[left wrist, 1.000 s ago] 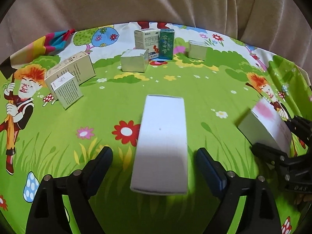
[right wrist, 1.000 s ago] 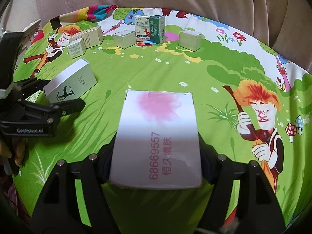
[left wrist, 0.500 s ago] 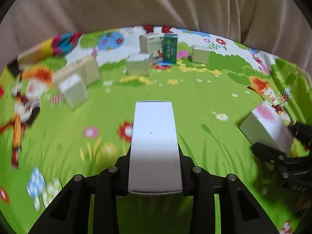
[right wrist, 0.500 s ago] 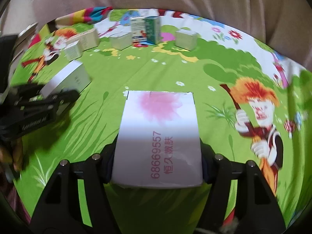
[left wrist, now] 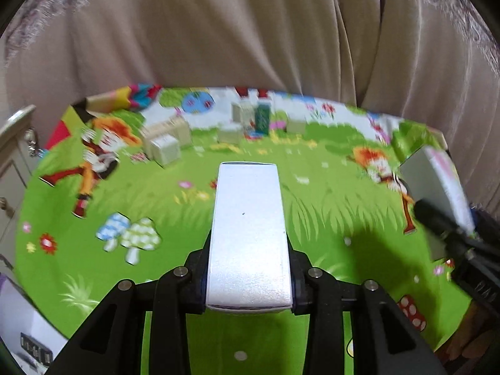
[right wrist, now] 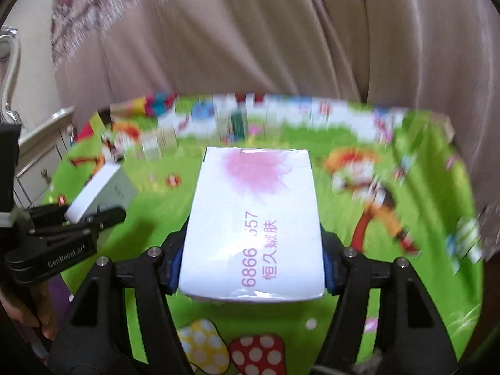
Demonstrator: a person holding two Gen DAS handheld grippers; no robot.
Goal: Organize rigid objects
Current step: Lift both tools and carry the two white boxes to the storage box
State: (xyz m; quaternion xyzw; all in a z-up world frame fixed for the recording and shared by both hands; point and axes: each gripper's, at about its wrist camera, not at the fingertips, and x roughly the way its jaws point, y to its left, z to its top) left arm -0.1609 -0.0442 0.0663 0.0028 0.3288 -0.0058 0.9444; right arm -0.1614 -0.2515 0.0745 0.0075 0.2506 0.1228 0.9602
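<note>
While lifted, both grippers apparently box-laden.

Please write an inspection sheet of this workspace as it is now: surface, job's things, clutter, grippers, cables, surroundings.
Surface: cartoon-printed green cloth covers the table.
Job's things: narrow white box held in the left gripper; pink-flowered white box held in the right gripper; both appear lifted off the cloth. A blurred group of small boxes stands near the far edge, a dark green carton upright among them.
Clutter: nothing seen.
Grippers: left shut on the narrow box, jaws having just closed; right shut on the flowered box.
Cables: nothing seen.
Surroundings: beige curtain behind; pale cabinet at left.
</note>
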